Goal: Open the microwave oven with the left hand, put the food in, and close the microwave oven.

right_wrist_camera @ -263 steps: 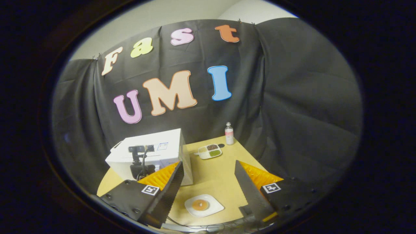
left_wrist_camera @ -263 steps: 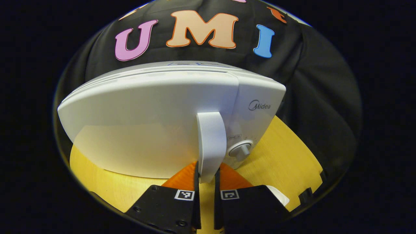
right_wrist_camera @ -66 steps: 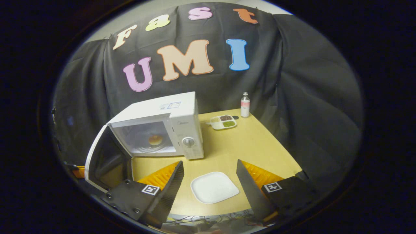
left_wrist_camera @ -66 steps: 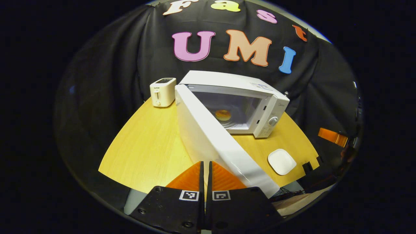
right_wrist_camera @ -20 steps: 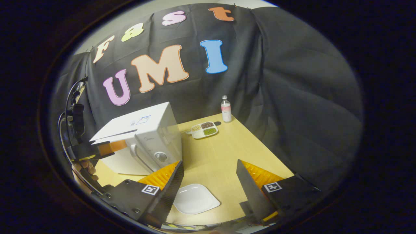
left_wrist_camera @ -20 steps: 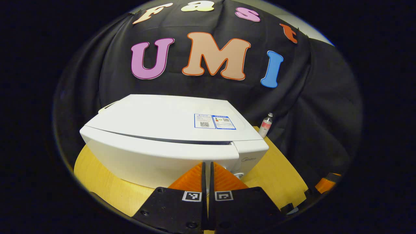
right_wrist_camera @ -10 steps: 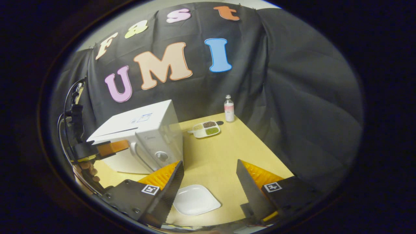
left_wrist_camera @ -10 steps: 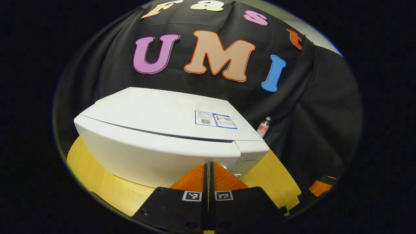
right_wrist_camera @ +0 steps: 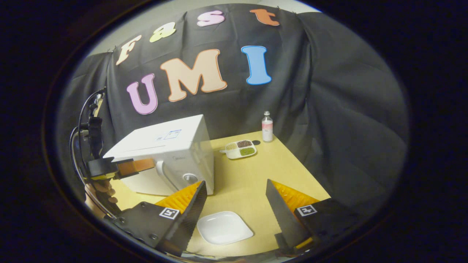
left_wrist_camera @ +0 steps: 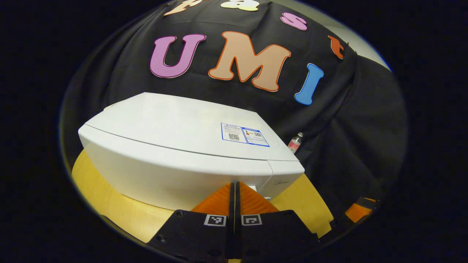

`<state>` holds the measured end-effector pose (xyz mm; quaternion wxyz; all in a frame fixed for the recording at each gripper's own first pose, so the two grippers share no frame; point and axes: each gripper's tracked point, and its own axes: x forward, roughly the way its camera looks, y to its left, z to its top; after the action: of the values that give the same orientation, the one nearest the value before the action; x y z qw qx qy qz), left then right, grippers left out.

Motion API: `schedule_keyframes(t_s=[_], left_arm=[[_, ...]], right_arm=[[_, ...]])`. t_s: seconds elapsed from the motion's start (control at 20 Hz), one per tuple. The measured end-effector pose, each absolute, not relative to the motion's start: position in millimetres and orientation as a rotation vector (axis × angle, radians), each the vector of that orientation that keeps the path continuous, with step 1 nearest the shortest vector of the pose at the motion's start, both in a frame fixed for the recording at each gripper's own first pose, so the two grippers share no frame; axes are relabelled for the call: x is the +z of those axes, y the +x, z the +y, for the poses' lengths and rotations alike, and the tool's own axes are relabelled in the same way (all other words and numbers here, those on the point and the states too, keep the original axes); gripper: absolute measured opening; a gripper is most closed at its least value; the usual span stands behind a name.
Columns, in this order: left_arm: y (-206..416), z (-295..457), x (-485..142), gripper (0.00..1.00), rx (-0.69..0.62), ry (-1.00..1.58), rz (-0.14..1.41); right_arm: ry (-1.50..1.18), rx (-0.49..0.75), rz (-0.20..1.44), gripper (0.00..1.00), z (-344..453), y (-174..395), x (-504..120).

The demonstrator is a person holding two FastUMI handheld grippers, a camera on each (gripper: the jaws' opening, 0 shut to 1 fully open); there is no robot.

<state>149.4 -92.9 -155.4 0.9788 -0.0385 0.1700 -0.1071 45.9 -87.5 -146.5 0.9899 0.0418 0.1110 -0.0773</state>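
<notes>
The microwave oven [left_wrist_camera: 190, 153] is seen with its door closed; the left gripper [left_wrist_camera: 234, 188], fingers pressed together, is held against its front. The right gripper [right_wrist_camera: 234, 199], fingers spread apart, is held above the empty white plate [right_wrist_camera: 224, 227] near the oven.

The left hand-held gripper [left_wrist_camera: 234, 190] has its fingers pressed together, while the right hand-held gripper [right_wrist_camera: 236, 191] gapes wide.

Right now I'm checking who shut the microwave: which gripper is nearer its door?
Left. The left gripper, fingers together, is right up against the microwave door front. The right gripper hangs open farther back, above the white plate.
</notes>
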Motion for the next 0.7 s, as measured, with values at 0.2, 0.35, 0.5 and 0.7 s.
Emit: schedule_keyframes(t_s=[0.2, 0.35, 0.5, 0.7], left_arm=[[136, -77, -129, 0.02, -0.177, -0.025, 0.264], [117, -64, -111, 0.02, -0.138, -0.039, 0.224], [99, -51, -95, 0.07, -0.113, -0.031, 0.188], [79, -38, -85, 0.14, -0.100, -0.023, 0.160]], right_arm=[[0.082, -0.128, 0.172, 0.92, -83, 56, -121], [0.055, -0.103, 0.140, 0.92, -77, 58, -107], [0.043, -0.084, 0.121, 1.00, -71, 58, -96], [0.050, -0.065, 0.110, 0.92, -65, 52, -88]])
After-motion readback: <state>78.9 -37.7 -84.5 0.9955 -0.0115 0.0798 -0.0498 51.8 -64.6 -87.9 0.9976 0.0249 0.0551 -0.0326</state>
